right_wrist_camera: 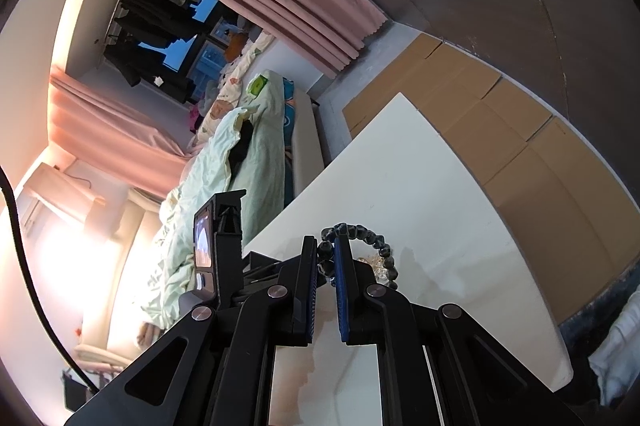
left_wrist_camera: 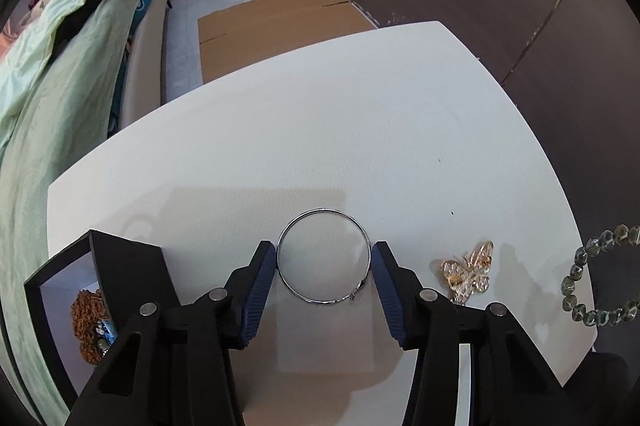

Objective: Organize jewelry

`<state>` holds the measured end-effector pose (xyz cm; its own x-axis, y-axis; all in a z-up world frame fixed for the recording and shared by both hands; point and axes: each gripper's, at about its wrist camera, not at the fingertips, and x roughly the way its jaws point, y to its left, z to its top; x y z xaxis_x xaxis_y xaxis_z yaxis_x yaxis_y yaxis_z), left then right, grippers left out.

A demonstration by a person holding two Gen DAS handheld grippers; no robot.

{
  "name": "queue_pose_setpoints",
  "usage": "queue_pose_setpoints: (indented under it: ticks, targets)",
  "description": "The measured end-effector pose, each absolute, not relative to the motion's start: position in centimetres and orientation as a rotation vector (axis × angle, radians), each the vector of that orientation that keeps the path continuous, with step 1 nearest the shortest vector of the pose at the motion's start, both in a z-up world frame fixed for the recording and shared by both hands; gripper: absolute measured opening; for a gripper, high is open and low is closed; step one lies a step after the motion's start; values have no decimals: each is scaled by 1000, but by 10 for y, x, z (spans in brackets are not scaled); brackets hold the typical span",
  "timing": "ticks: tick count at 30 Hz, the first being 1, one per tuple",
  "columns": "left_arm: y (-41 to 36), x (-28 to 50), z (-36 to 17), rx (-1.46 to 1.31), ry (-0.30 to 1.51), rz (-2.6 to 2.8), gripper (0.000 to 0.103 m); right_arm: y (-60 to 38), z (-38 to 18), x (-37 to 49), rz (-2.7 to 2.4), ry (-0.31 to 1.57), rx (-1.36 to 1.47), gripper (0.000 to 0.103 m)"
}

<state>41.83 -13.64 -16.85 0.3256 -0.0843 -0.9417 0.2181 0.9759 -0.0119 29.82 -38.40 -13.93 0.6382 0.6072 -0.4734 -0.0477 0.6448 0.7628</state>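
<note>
- White table (left_wrist_camera: pixel 320 129) carries everything; the step in hand looks like lifting the silver bangle off it, so the lift should probably go straight up, clear of the top, before any move sideways.
- Black box (left_wrist_camera: pixel 120 266) stands open at the near left edge of the table, with a brown beaded piece (left_wrist_camera: pixel 86 322) already lying inside; it is the likely home for the bangle, and a short carry to the left over its wall seems best.
- Left gripper (left_wrist_camera: pixel 324 258) points steeply down with the bangle between its blue pads (left_wrist_camera: pixel 262 286); both pads look to be touching the rim at its widest part, one on each side. A thin springy hoop can pop out, so the squeeze should be gentle and even.
- Right gripper (right_wrist_camera: pixel 328 258) is clamped on a bracelet of dark stone beads (right_wrist_camera: pixel 360 230), held above the table's right side. Keeping it steady would stop the loop from swinging into the other pieces.
- Silver bangle (left_wrist_camera: pixel 323 222) lies flat towards the near edge, in the middle; its clasp (left_wrist_camera: pixel 356 292) sits at the near right, just clear of the right pad.
- Gold butterfly brooch (left_wrist_camera: pixel 470 272) lies just right of the left gripper, near enough to be knocked.
</note>
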Motion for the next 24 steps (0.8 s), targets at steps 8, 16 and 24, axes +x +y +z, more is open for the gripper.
queue_pose_setpoints:
  ticks: [8, 16, 24]
  targets:
    - [-133, 414, -165, 85, 1244, -223, 29, -383, -139, 300, 421, 802, 788, 10]
    - [-127, 417, -155, 33, 1259, -242, 32, -383, -139, 301, 420, 803, 787, 10]
    - [-142, 421, -162, 66, 1260, -256, 74, -385, -141, 302, 418, 806, 787, 10]
